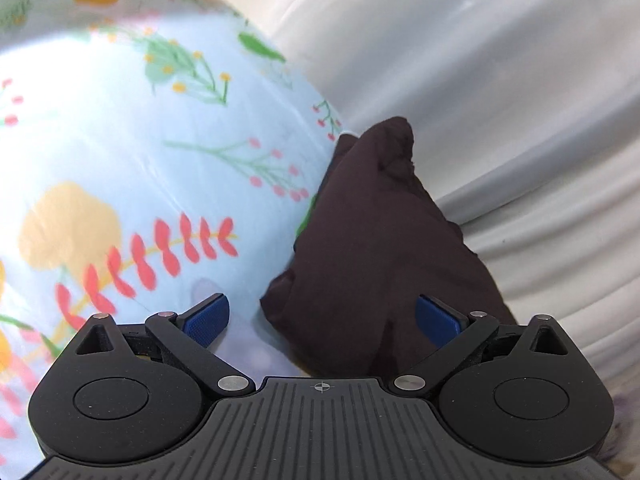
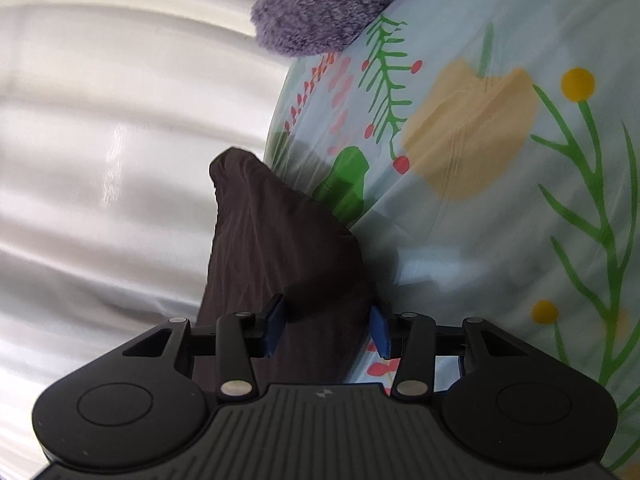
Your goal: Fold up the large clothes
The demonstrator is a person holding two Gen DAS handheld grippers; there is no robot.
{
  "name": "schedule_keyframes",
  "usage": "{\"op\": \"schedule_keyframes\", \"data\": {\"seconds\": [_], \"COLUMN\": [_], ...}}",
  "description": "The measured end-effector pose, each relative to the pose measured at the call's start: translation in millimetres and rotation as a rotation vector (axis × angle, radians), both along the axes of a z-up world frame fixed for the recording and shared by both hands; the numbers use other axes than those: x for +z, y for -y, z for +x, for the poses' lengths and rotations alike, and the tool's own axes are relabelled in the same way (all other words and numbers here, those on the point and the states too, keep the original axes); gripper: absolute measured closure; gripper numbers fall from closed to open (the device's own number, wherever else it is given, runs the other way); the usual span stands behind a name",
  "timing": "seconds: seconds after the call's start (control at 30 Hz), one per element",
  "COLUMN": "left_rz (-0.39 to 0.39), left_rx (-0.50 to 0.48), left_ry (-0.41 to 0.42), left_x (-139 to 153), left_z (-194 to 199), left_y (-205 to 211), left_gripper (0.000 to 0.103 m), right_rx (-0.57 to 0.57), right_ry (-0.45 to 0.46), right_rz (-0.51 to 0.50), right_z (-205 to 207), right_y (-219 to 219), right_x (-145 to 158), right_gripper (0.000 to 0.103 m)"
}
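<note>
The dark garment [image 1: 384,248] is lying bunched in a loose heap at the edge of a flowered sheet [image 1: 120,168], with part of it hanging out past that edge against the pale curtain [image 1: 500,80] behind. In the left wrist view the heap is rising to a rumpled peak, its near end reaching in between the claw's blue pads. The left claw [image 1: 322,320] is standing wide, its pads well apart; the right pad is sitting over the cloth, and the left pad is over the sheet, clear of the fabric. In the right wrist view the garment [image 2: 280,248] is running as a tapered fold away from the camera. The right claw [image 2: 326,330] is narrowed around that fold, both blue pads pressing its sides. A purple plush toy [image 2: 320,8] is resting on the sheet [image 2: 480,160] farther off, well apart from the garment.
</note>
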State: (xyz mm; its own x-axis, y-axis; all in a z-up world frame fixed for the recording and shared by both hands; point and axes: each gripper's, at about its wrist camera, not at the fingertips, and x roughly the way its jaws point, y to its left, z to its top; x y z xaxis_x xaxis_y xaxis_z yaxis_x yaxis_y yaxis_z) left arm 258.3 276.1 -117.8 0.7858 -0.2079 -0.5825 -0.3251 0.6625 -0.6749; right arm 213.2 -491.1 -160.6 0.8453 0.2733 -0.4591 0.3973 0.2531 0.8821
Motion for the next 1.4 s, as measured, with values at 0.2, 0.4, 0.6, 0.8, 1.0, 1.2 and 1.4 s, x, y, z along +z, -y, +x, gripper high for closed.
{"op": "schedule_keyframes", "data": {"seconds": [0.2, 0.4, 0.6, 0.8, 1.0, 1.2, 1.4], "left_rz": [-0.093, -0.102, -0.051, -0.024, -0.006, 0.244, 0.314], "left_rx": [0.020, 0.009, -0.053, -0.127, -0.117, 0.068, -0.296], "left_ry": [-0.003, 0.038, 0.126, 0.150, -0.016, -0.058, 0.208], "left_x": [-16, -13, 20, 44, 36, 74, 99], "left_z": [24, 17, 0, -57, -112, -106, -16], "left_y": [-1, -8, 3, 16, 20, 28, 139], "left_gripper": [0.031, 0.059, 0.065, 0.065, 0.050, 0.038, 0.013], "right_rx": [-0.028, 0.021, 0.045, 0.113, 0.115, 0.141, 0.578], "right_ry": [-0.021, 0.013, 0.074, 0.046, -0.088, 0.079, 0.290], "right_rz": [-0.005, -0.216, -0.359, -0.452, -0.507, -0.692, -0.560], "right_z": [-1, -2, -26, -90, -136, -103, 12], "right_y": [0, -16, -24, -11, 11, -32, -168], "right_x": [-3, 27, 63, 79, 79, 119, 105], "right_gripper": [0.072, 0.083, 0.085, 0.085, 0.067, 0.067, 0.087]}}
